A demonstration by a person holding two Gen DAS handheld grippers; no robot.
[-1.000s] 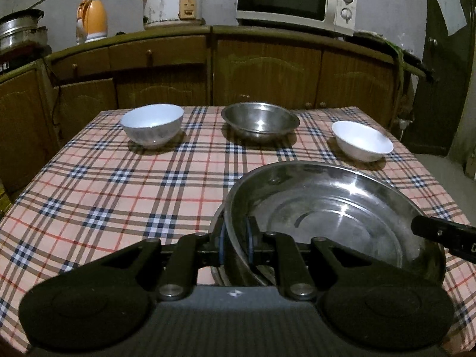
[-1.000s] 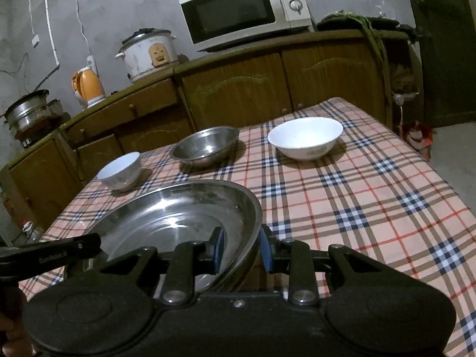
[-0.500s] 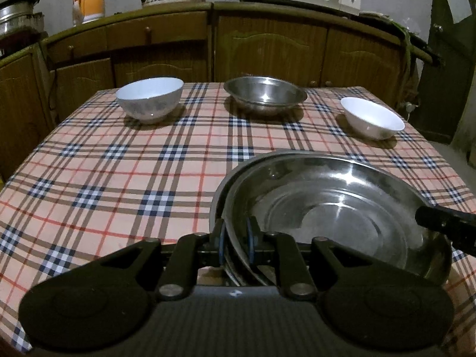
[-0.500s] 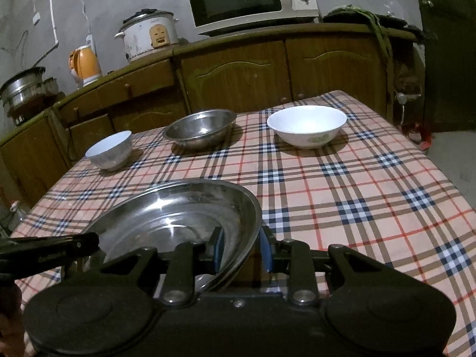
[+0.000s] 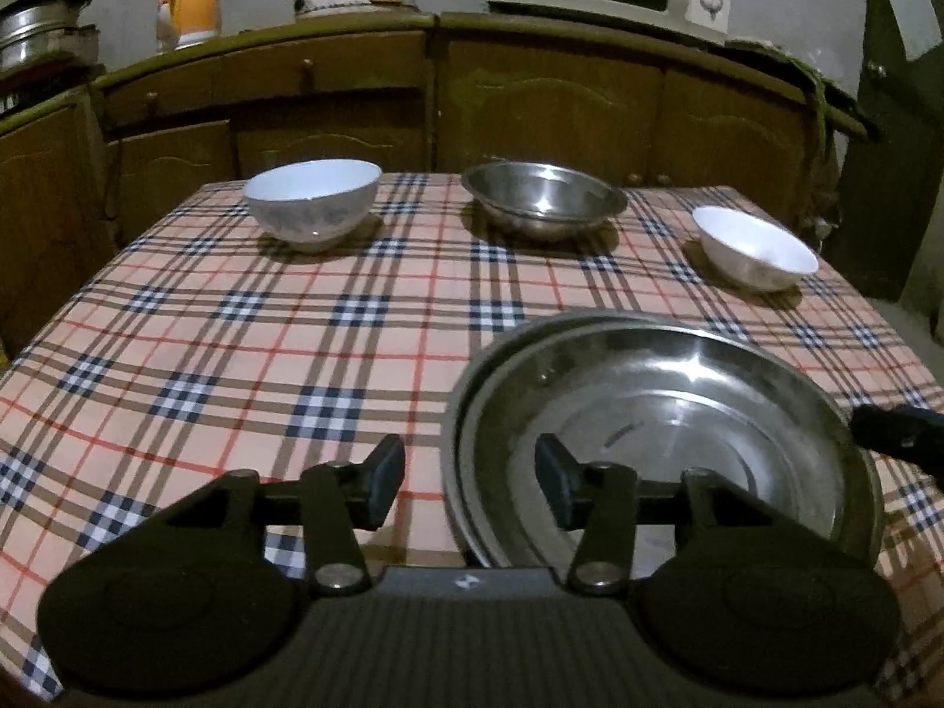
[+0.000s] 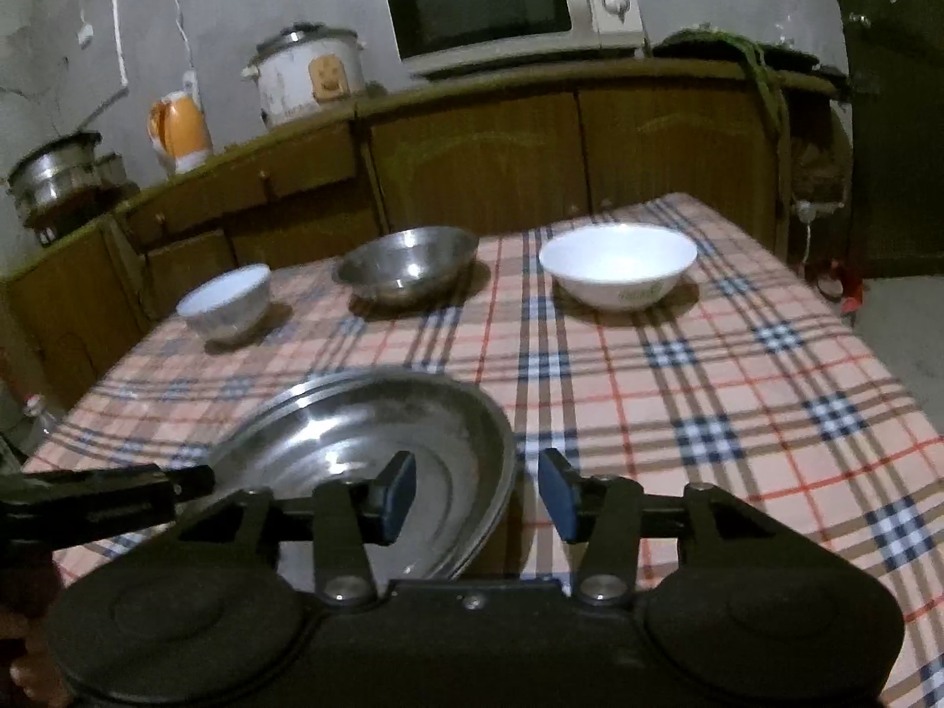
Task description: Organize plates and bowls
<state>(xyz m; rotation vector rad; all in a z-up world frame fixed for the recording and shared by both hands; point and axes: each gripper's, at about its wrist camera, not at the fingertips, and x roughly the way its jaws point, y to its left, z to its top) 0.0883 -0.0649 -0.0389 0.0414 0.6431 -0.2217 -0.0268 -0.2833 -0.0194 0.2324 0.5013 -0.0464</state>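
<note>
A wide steel plate [image 5: 666, 430] lies nested on a second steel plate on the checked tablecloth [image 5: 236, 354], near the front edge. My left gripper [image 5: 469, 489] straddles the plate's left rim. Its jaws are opening and the pads stand clear of the rim. My right gripper [image 6: 477, 495] straddles the right rim of the plate [image 6: 354, 454]; its jaws are opening too, with no pad touching. Along the far side stand a white bowl [image 5: 312, 200], a steel bowl [image 5: 543, 200] and a second white bowl [image 5: 755, 248].
Brown cabinets [image 5: 531, 100] run behind the table and carry a microwave [image 6: 507, 0], a rice cooker [image 6: 307, 74] and an orange kettle [image 6: 177, 130]. Steel pots [image 6: 53, 177] stand at the far left. A dark door [image 6: 897, 118] is at the right.
Both grippers were shut on opposite rims of the top plate; now both have opened and let go. The plate has settled flat onto the one beneath it.
</note>
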